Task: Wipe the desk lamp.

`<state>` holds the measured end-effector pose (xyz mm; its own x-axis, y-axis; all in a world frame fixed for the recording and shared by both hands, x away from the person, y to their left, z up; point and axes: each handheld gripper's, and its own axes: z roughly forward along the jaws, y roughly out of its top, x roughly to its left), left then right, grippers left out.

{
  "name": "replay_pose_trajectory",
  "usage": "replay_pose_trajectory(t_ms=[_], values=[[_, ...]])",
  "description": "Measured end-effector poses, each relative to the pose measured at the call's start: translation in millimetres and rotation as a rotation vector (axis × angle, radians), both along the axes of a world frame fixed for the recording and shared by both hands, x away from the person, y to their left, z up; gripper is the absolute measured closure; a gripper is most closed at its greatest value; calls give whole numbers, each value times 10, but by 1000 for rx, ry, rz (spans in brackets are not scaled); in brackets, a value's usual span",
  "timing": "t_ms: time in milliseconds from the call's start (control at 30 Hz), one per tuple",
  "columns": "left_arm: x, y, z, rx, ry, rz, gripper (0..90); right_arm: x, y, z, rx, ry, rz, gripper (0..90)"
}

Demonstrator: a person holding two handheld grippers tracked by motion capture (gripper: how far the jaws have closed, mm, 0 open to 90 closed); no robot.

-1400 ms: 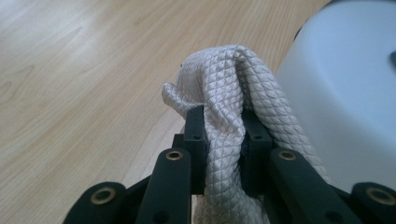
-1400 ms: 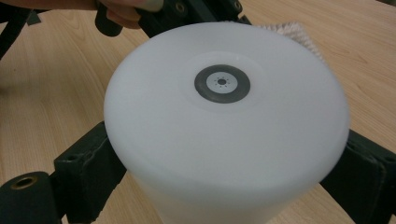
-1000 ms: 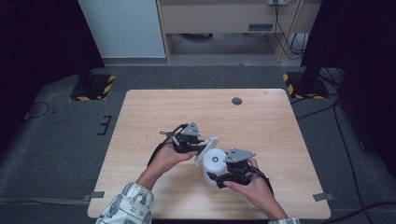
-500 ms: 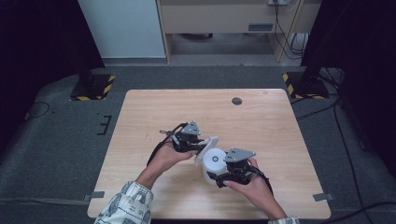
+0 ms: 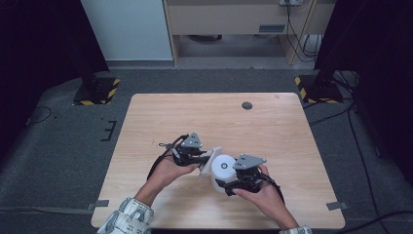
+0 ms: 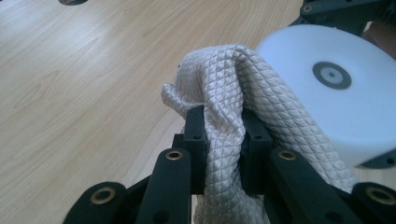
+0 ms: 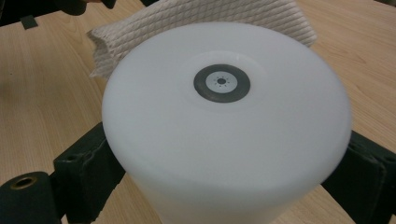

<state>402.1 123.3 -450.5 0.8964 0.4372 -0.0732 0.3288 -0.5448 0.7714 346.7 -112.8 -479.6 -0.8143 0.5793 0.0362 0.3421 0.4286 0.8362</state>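
Barely changed over the last second: right gripper (image 5: 229, 181) still clamped round white roll (image 5: 222, 171) on desk (image 5: 272, 126), left gripper (image 5: 202, 157) still pinching quilted cloth (image 6: 224, 116) against roll's side, wiping probably under way.

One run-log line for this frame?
left tongs: shut on towel sheet | right tongs: shut on white roll | table: wooden
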Motion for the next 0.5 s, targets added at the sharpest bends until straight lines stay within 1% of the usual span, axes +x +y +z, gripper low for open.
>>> replay_pose_trajectory(t_ms=[100,167,300,500], values=[[-38,17,-69,-1,10,9,759,1,1,0,0,0,0,88],[-58,22,-125,14,15,10,759,-1,3,1,-1,0,-2,88],[-97,2,-258,59,21,14,759,-1,6,0,-1,-1,-3,88],[-70,-36,-454,106,42,17,758,0,8,-1,-1,-1,-3,88]])
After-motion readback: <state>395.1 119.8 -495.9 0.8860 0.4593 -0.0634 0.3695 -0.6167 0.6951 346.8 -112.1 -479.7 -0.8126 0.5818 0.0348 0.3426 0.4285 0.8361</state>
